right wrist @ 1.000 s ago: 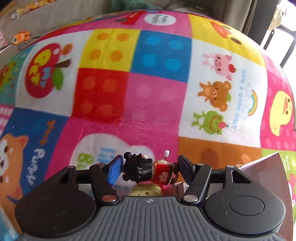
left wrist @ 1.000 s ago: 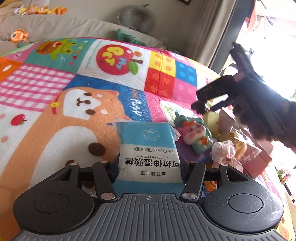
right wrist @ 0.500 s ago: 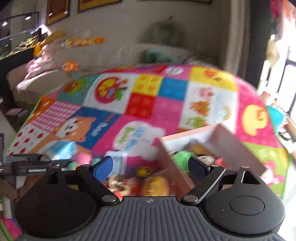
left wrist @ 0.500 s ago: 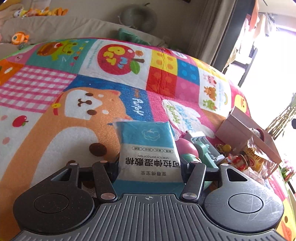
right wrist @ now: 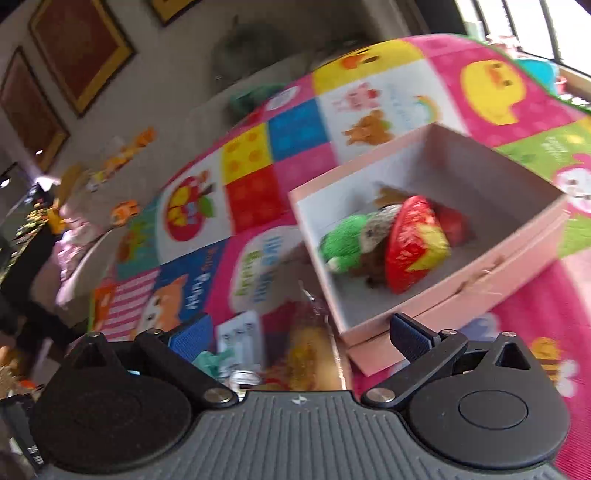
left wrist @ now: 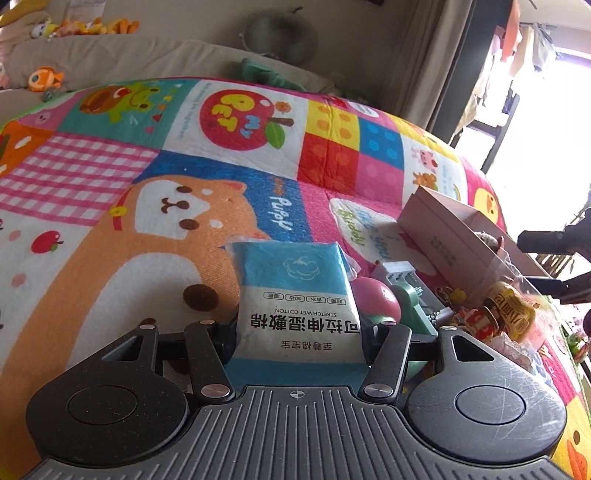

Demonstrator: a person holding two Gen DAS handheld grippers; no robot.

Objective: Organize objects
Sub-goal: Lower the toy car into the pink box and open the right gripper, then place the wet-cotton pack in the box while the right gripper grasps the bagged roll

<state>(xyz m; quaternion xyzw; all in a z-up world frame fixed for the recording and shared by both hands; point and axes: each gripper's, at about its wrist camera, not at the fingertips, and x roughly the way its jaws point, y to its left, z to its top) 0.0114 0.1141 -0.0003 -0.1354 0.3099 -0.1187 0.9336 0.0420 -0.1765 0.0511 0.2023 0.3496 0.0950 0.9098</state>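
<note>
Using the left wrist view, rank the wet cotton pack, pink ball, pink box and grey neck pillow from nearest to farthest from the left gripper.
1. Wet cotton pack, between the left gripper fingers.
2. Pink ball, just right of the pack.
3. Pink box, farther right.
4. Grey neck pillow, on the couch behind.

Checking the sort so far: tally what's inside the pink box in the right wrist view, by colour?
Inside the pink box, as far as the blurred right wrist view shows:
Green knitted toy: 1
Red and yellow foil-wrapped item: 1
Brown item behind them, unclear: 1
Total: 3
</note>
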